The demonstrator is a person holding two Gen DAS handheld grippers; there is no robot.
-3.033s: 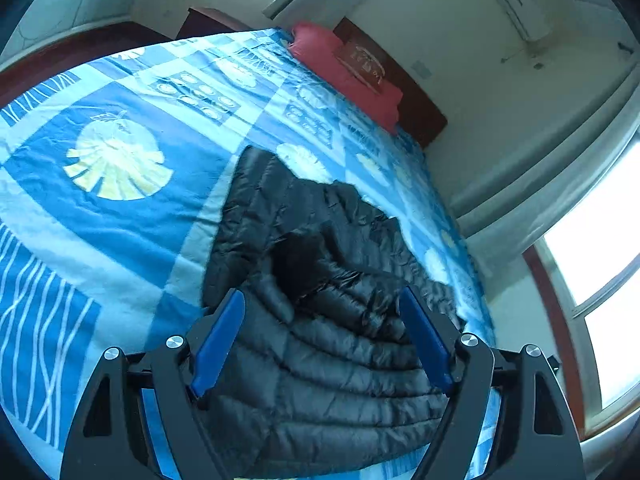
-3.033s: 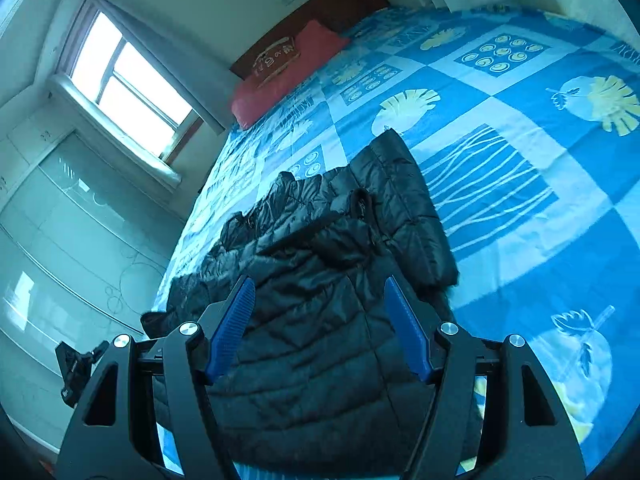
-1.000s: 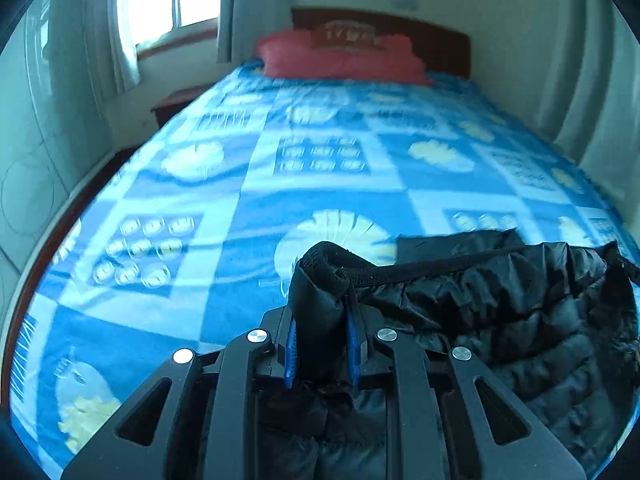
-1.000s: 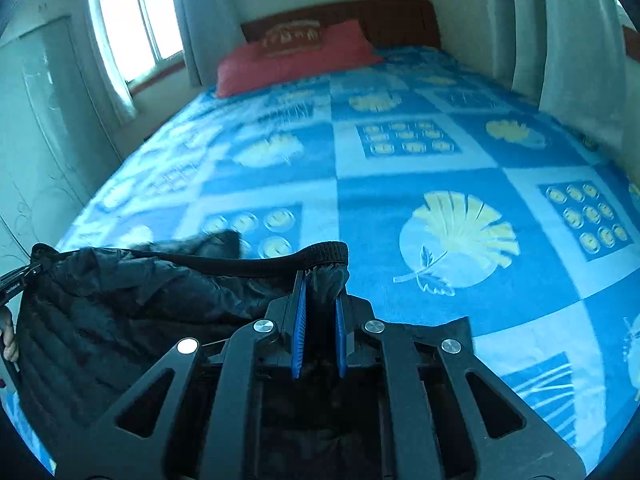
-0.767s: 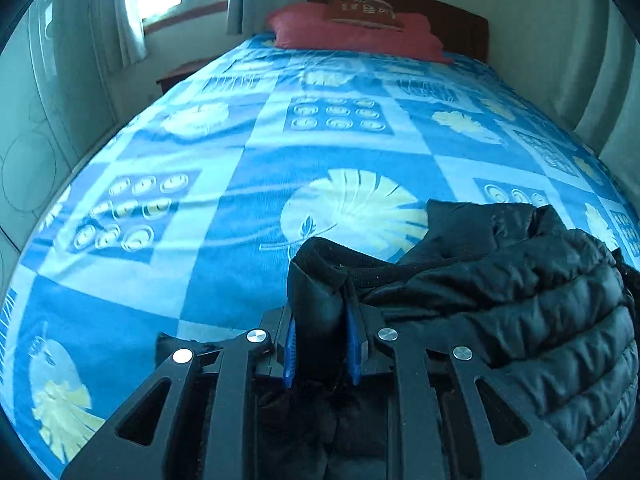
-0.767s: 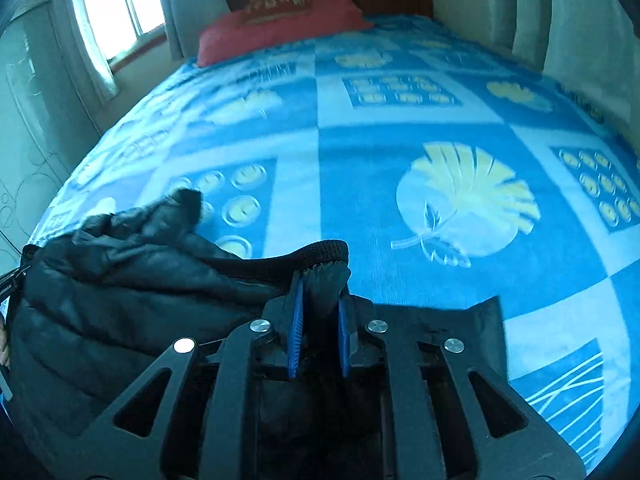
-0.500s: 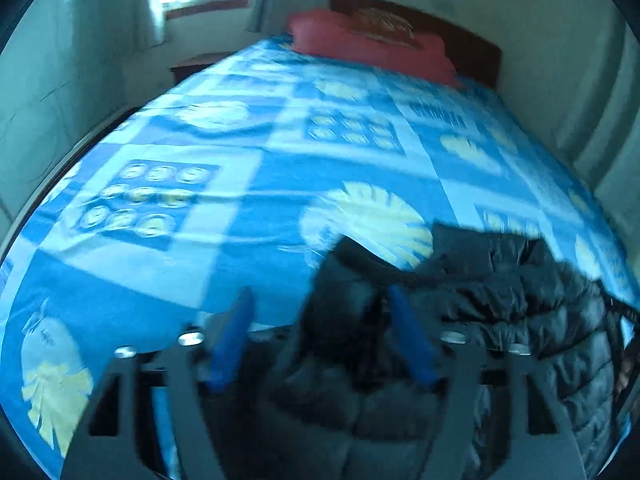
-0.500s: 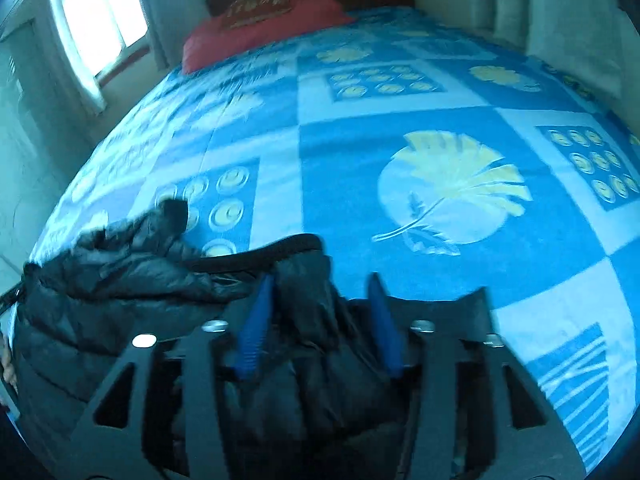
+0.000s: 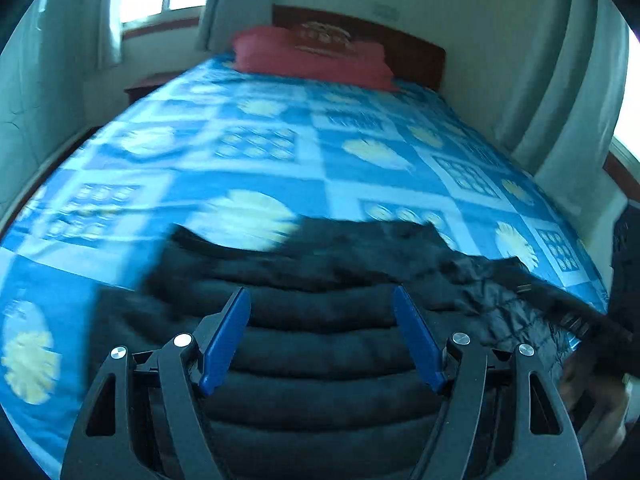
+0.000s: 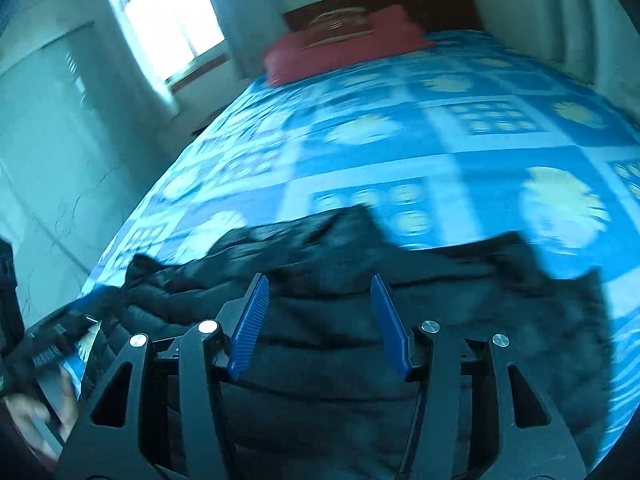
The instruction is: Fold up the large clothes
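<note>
The black puffer jacket (image 9: pixel 320 344) lay flat at the near end of the blue patterned bed (image 9: pixel 280 152), its far edge smeared by blur. Both the left gripper (image 9: pixel 322 300) and right gripper (image 10: pixel 316 288) hung just over it, jaws spread wide, gripping nothing. The red pillow (image 9: pixel 312 58) sat by the headboard.

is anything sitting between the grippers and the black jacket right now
Nothing visible does. The left gripper and the right gripper are both open right over the black puffer jacket, which lies spread on the blue bedspread. The only other thing on the bed is the red pillow, far off at the headboard.
</note>
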